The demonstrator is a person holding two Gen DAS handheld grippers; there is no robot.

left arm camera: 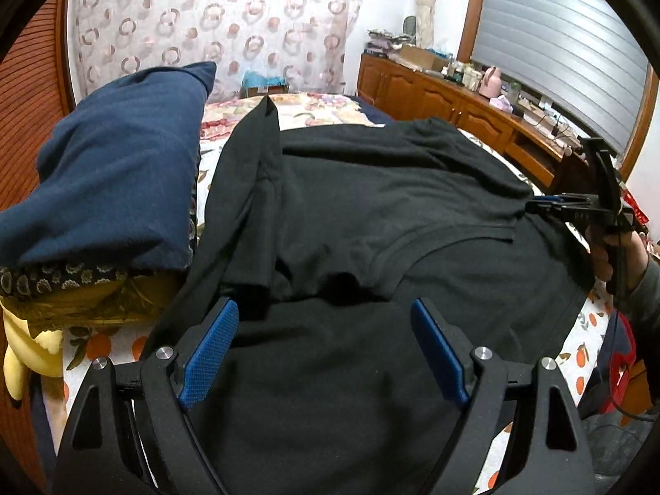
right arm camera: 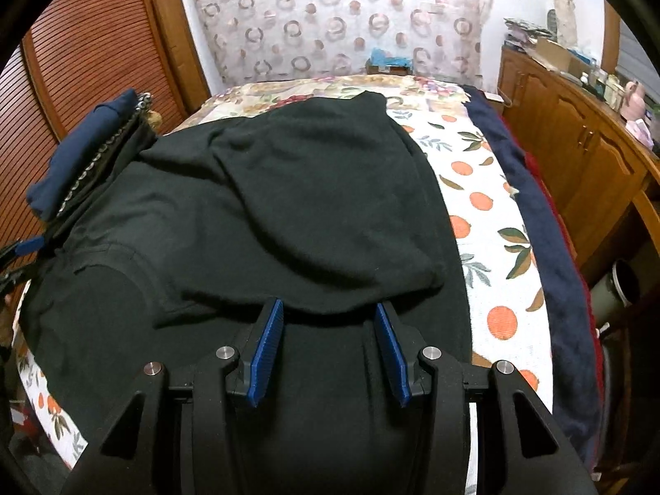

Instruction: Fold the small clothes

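Note:
A black T-shirt (left arm camera: 371,214) lies spread on the bed, its collar toward me, with its left side folded over the body. It fills the right wrist view (right arm camera: 264,206), where the right side is folded inward. My left gripper (left arm camera: 324,313) is open just above the shirt near the collar, holding nothing. My right gripper (right arm camera: 330,313) is open over the shirt's near edge, at the rim of the folded flap; it also shows in the left wrist view (left arm camera: 577,206) at the shirt's right edge.
A stack of folded clothes topped by a navy piece (left arm camera: 115,173) sits left of the shirt. The bed sheet (right arm camera: 486,222) has an orange-fruit print. A navy blanket (right arm camera: 536,222) runs along the right bed edge. A wooden cabinet (right arm camera: 577,148) stands to the right.

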